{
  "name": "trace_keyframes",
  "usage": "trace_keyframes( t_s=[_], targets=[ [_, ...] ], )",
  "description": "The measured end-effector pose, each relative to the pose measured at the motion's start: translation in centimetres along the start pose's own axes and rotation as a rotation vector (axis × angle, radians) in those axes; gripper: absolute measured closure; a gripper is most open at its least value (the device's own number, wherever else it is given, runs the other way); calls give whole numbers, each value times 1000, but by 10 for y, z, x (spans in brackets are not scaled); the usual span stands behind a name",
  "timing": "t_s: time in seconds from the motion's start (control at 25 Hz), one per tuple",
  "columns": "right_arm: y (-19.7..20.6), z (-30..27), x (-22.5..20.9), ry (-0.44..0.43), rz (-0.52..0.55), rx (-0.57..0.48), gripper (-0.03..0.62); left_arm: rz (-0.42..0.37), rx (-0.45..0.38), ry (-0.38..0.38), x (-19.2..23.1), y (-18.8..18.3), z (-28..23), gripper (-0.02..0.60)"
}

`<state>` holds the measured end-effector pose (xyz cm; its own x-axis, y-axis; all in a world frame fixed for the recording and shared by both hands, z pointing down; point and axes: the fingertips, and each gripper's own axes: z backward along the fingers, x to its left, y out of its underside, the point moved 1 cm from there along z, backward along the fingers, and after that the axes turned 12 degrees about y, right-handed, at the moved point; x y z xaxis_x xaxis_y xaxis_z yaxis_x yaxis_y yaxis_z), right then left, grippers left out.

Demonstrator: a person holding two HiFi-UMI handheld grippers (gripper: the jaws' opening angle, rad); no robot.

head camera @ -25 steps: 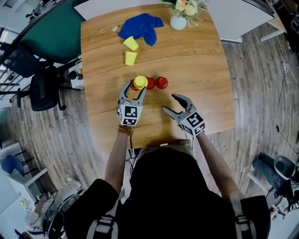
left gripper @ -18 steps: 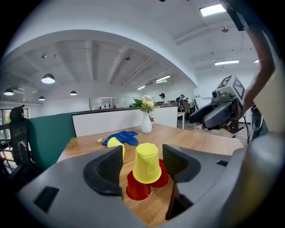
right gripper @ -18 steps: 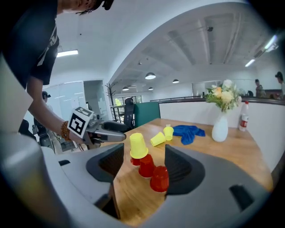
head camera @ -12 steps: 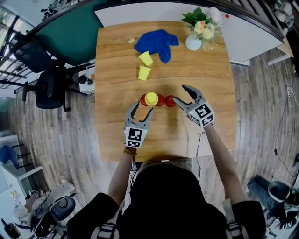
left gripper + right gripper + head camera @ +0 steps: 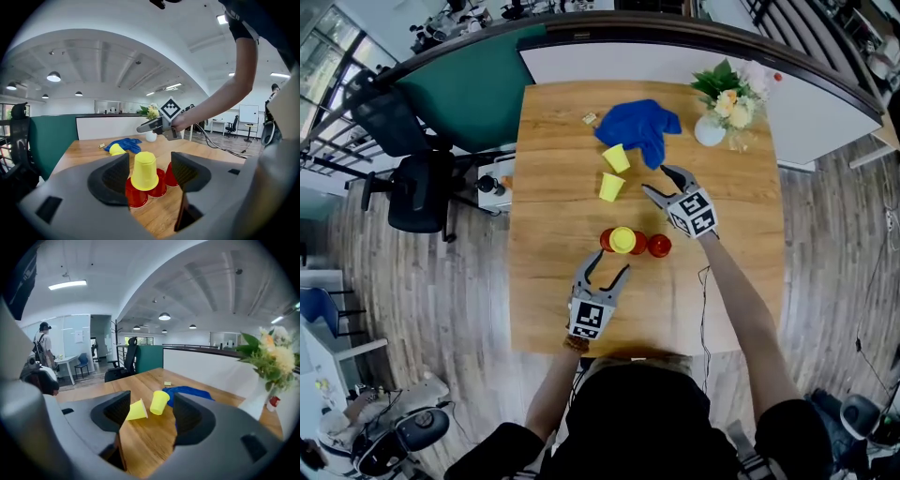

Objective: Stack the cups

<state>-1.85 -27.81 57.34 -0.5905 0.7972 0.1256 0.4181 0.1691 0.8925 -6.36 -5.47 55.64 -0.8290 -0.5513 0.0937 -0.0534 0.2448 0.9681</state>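
Three red cups (image 5: pixel 659 246) stood upside down in a row in the middle of the bench (image 5: pixel 553 169). One yellow cup (image 5: pixel 622 240) sat upside down on top of the row, over its left end. The left tool (image 5: pixel 607 272) was just below the row in the head view, close but not touching it. Its jaws were apart and gripped nothing. In the left gripper view the yellow cup showed in the gap, a bit further off. The right tool (image 5: pixel 656 180) was up and to the right of the row, and its jaws were wide apart and empty too. It pointed at two more yellow cups (image 5: pixel 610 187) that lay on their sides above the red row, near each other. A blue cloth (image 5: pixel 639 127) lay bunched up just beside the upper one. A white vase (image 5: pixel 710 129) of flowers stood near the upper right corner of the bench
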Motion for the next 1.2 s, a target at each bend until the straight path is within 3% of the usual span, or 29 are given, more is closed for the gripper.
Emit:
trace_keyframes(
  t_s=[0.56, 0.92, 1.2],
  targets=[
    [3, -117, -12, 29, -78, 125, 299, 32, -12, -20, 10, 1, -1, 298],
    [38, -161, 4, -16, -163, 261, 299, 59, -6, -51, 18, 16, 2, 298],
    [66, -177, 19, -28, -124, 371, 299, 74, -9, -64, 18, 21, 9, 298]
  ],
)
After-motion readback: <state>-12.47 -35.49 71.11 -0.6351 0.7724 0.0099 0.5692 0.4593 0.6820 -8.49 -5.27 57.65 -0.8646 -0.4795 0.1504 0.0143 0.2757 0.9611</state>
